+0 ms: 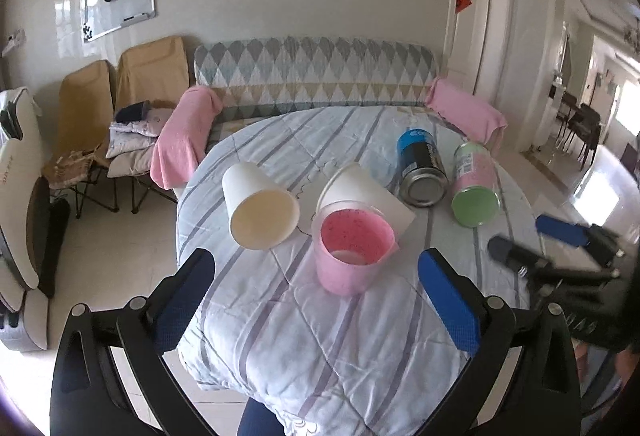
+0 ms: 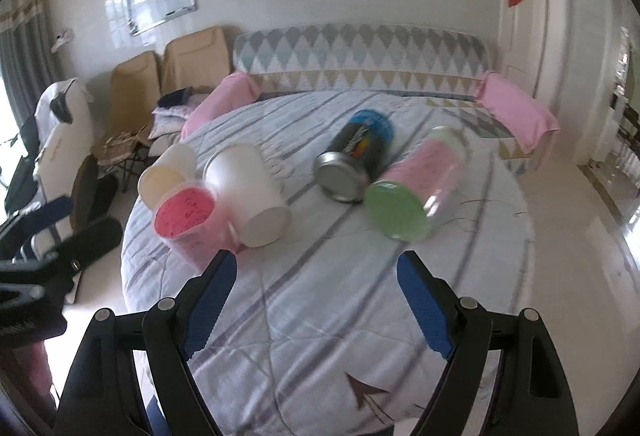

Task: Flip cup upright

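Observation:
Several cups lie on their sides on a quilt-covered round table (image 1: 304, 336). A white paper cup (image 1: 258, 203) lies at the left, its mouth toward me. A pink plastic cup (image 1: 350, 252) lies in the middle with a second white cup (image 1: 360, 187) behind it. A dark blue can (image 1: 420, 167) and a pink tumbler with a green lid (image 1: 476, 187) lie to the right. My left gripper (image 1: 316, 300) is open just before the pink cup. My right gripper (image 2: 316, 300) is open, short of the white cup (image 2: 250, 195) and the green-lidded tumbler (image 2: 404, 191); it also shows in the left wrist view (image 1: 540, 240).
A sofa (image 1: 312, 75) with a diamond-pattern cover and pink towels (image 1: 184, 131) stands behind the table. Folding chairs (image 1: 120, 107) with clothes stand at the left. A doorway (image 1: 476, 7) and a tiled floor lie to the right.

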`<state>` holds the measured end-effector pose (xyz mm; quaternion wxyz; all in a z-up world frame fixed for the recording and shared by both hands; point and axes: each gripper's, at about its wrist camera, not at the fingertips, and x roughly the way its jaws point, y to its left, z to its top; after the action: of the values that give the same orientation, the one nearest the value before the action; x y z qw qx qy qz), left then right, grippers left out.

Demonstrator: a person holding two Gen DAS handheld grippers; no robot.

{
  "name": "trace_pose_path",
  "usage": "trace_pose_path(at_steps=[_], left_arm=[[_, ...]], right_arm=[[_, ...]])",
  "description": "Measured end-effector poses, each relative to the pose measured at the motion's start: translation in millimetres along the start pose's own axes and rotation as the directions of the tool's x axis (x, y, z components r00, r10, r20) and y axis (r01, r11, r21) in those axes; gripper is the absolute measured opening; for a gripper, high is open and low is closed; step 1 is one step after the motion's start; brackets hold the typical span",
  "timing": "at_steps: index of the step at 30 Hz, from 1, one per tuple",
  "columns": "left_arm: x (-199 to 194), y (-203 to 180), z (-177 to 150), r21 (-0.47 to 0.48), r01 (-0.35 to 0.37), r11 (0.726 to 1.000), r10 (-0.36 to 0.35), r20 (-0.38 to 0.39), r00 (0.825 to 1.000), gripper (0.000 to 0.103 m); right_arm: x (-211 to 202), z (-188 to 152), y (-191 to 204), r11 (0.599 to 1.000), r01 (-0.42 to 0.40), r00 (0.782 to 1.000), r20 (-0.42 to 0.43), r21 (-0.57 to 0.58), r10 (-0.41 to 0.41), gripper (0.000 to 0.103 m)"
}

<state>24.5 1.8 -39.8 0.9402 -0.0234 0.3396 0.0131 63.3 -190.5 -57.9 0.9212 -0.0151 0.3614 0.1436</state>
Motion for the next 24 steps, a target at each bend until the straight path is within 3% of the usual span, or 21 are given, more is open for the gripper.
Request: trace_pose_path(at_steps=[5,12,24], left_arm=[[-8.7,-9.3,0.1,0.014,-0.042,0.999,0.042,-0.027,0.999,0.103],[-21.7,-15.4,6.7,0.005,-0.090,0.996,0.089,0.021,0.996,0.103],[-24.5,-24.9,12.4,0.004,-0.108,0.994,0.108,0.054,0.993,0.103]], right_arm=[[-16.8,9.0,-3.5,1.000,0.018,1.000,0.019,0.022,-0.019,0.084],[-27.7,15.7,-3.8,1.000,0.022,0.998,0.051,0.019,-0.023,0.084],[-38.7,21.1,-2.7,0.999,0.048,0.993,0.110,0.001,-0.048,0.084]])
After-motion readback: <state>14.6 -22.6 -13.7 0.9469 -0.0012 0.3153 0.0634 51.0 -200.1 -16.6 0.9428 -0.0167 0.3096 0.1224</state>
